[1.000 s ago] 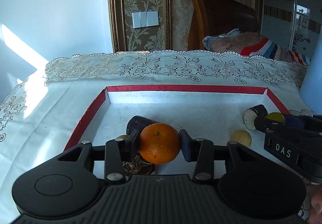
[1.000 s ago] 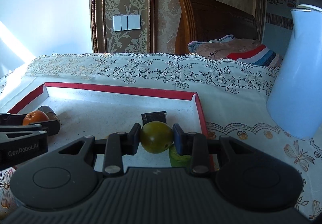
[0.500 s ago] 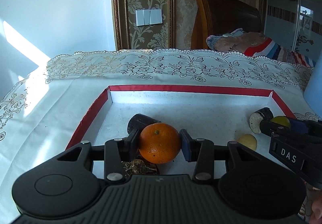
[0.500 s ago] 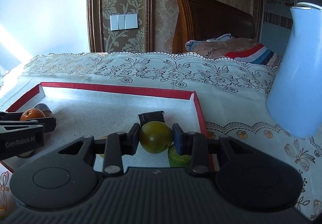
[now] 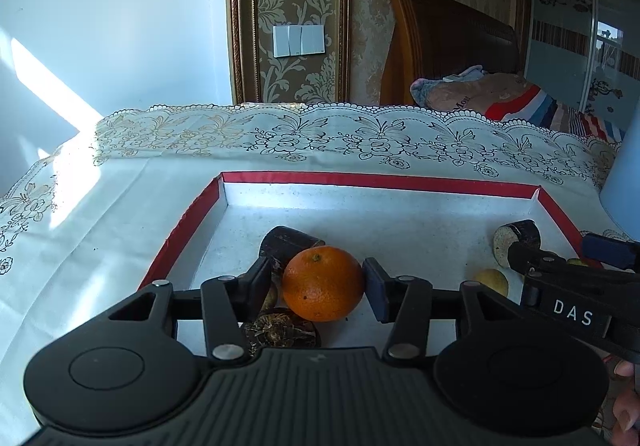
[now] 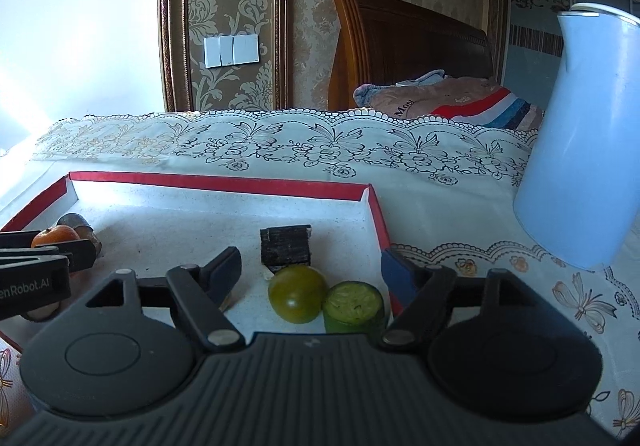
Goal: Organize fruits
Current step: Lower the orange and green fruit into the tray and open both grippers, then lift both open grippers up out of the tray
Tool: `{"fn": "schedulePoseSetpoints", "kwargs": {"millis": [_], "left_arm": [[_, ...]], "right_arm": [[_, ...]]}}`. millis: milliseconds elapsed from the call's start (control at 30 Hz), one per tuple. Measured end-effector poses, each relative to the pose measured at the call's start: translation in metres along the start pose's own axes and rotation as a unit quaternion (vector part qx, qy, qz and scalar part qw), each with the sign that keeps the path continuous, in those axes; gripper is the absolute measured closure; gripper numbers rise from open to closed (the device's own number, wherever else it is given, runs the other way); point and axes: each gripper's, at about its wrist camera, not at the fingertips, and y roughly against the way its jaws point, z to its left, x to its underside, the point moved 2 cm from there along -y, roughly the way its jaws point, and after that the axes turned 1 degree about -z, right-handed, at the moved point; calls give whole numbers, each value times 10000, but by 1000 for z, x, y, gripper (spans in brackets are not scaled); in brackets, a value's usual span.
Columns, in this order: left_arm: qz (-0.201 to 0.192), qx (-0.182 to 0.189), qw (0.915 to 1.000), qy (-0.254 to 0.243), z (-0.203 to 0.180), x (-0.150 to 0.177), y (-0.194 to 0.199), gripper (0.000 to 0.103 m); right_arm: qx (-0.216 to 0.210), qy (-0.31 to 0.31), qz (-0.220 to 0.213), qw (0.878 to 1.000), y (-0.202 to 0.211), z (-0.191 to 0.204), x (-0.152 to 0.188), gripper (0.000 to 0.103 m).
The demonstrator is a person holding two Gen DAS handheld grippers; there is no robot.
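An orange [image 5: 322, 283] lies in the red-rimmed white tray [image 5: 376, 179], between the fingers of my left gripper [image 5: 318, 282]; the jaws stand slightly apart from it, open. A dark cylinder [image 5: 288, 242] lies behind it and a brown dried fruit [image 5: 280, 332] in front. My right gripper [image 6: 312, 274] is open wide over the tray's right corner [image 6: 372, 205]. A green-yellow fruit [image 6: 297, 294] lies on the tray floor beside a green cut piece [image 6: 354, 306], with a dark block [image 6: 285, 246] behind. The orange also shows in the right wrist view [image 6: 54, 236].
A pale blue jug [image 6: 580, 149] stands on the lace tablecloth [image 6: 320, 149] right of the tray. A small yellow fruit [image 5: 493, 281] and a cut dark cylinder [image 5: 516, 240] lie at the tray's right. A bed headboard [image 5: 448, 45] is behind the table.
My right gripper opened wide and let go of the green-yellow fruit, which now lies on the tray. My left gripper's jaws loosened around the orange.
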Motion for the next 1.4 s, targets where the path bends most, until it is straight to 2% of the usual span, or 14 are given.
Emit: {"fn": "schedulePoseSetpoints", "kwargs": {"millis": [100,433,500,633,733,967,1400], "left_arm": [[-51,-19,10000,66,3,0,2,40],[-22,39,9997,239,11,-1,3,40],[-38,25,9997,241,11,0,4,40],[-45,35,9995,313,15,-1,5,40],[-9,103,9990,431,20,-1,7,40],[-39,89,9989,459,23,-1,10,40],[-107,-1,9991,406,27,6,21,40]], "right_arm": [[9,25,-5,10000,0,1,0,27],[-17,103,-24,9999,2,4,3,21],[-61,123,-38,9999,3,5,4,15],[-29,217,-113,9997,6,9,5,12],[142,230,-227,9994,10,7,4,3],[106,-25,-122,9999,8,-4,4,3],[36,46,-151,9999,14,-1,8,3]]}}
